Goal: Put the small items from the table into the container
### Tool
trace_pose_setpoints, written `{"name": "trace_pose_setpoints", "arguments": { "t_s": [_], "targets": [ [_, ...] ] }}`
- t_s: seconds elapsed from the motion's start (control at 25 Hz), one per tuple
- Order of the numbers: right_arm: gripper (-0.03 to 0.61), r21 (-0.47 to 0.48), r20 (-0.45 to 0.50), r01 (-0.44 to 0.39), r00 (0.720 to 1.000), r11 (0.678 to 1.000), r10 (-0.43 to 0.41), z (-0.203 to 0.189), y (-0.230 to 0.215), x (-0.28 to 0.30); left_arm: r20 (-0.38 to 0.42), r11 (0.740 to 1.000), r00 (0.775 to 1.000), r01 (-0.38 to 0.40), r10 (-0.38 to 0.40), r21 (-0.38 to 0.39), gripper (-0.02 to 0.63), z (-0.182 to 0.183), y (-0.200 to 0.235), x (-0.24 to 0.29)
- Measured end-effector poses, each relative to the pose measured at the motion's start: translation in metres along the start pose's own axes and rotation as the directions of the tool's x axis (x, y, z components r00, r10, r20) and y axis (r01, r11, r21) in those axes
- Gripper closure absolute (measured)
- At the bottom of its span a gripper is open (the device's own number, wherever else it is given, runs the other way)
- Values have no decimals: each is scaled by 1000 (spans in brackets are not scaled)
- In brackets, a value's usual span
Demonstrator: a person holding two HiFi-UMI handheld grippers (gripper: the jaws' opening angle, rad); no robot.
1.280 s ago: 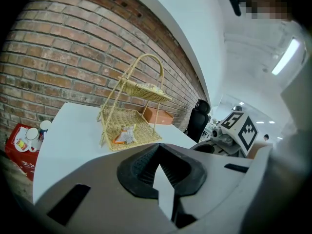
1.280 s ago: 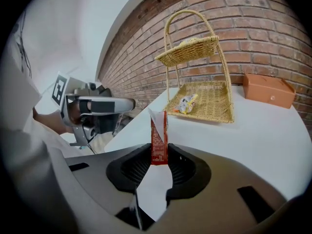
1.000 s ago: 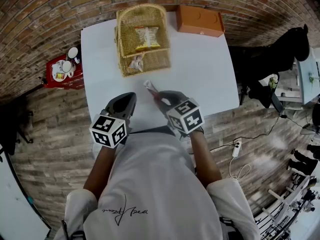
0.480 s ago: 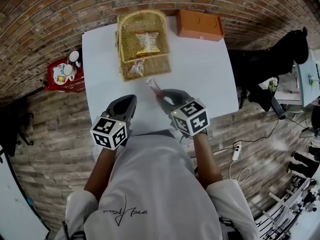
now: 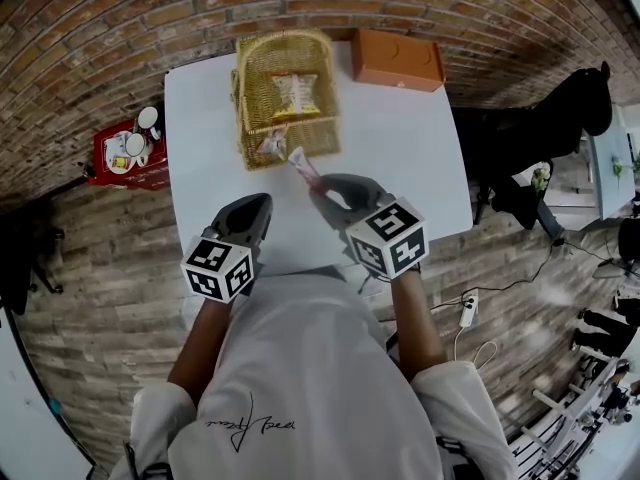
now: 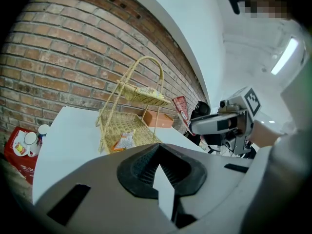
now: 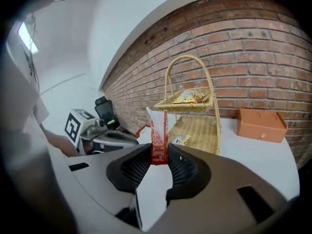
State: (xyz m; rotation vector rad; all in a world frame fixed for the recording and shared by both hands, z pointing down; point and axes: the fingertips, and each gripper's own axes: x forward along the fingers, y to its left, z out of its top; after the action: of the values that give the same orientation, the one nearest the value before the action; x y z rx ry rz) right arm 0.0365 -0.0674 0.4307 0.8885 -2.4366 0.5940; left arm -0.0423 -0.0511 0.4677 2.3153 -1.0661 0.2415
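Observation:
My right gripper (image 5: 322, 194) (image 7: 159, 159) is shut on a thin red-and-white sachet (image 7: 157, 137) (image 5: 303, 164), which sticks up from its jaws above the white table (image 5: 400, 158). The sachet's tip is close to the front edge of the two-tier wicker basket (image 5: 285, 93) (image 7: 195, 116). A yellow snack packet (image 5: 296, 90) lies on the basket's upper tier and a small packet (image 5: 270, 146) (image 6: 124, 141) on the lower tier. My left gripper (image 5: 252, 213) (image 6: 158, 164) is shut and holds nothing, low over the table's near side.
An orange box (image 5: 396, 58) (image 7: 261, 124) stands at the table's far right by the brick wall. A red stool with cups (image 5: 128, 143) sits left of the table. A black office chair (image 5: 560, 118) is at the right.
My right gripper has risen and moved forward with the sachet, toward the basket. The left gripper has stayed put.

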Motion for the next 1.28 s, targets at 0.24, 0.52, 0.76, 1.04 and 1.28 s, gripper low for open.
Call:
{"name": "trace_pose_setpoints", "arguments": {
  "t_s": [0.24, 0.52, 0.76, 1.04, 1.28],
  "targets": [
    [463, -42, 12, 1, 1000, 999, 0, 19, 5, -3, 10, 1000, 1000, -3, 3, 10, 604, 4, 0, 1],
    [463, -77, 30, 5, 1000, 997, -3, 36, 9, -3, 19, 1000, 1000, -2, 2, 12, 604, 5, 0, 0],
    [463, -130, 40, 7, 999, 991, -2, 54, 10, -1, 29, 1000, 1000, -7, 6, 6, 604, 6, 1, -3],
    [463, -173, 56, 16, 998, 985, -6, 76, 6, 3, 35, 1000, 999, -11, 11, -2, 604, 7, 3, -6],
    [463, -195, 55, 34, 998, 980, -24, 89, -3, 11, 49, 1000, 999, -10, 11, -14, 604, 9, 3, -8]
  ]
}}
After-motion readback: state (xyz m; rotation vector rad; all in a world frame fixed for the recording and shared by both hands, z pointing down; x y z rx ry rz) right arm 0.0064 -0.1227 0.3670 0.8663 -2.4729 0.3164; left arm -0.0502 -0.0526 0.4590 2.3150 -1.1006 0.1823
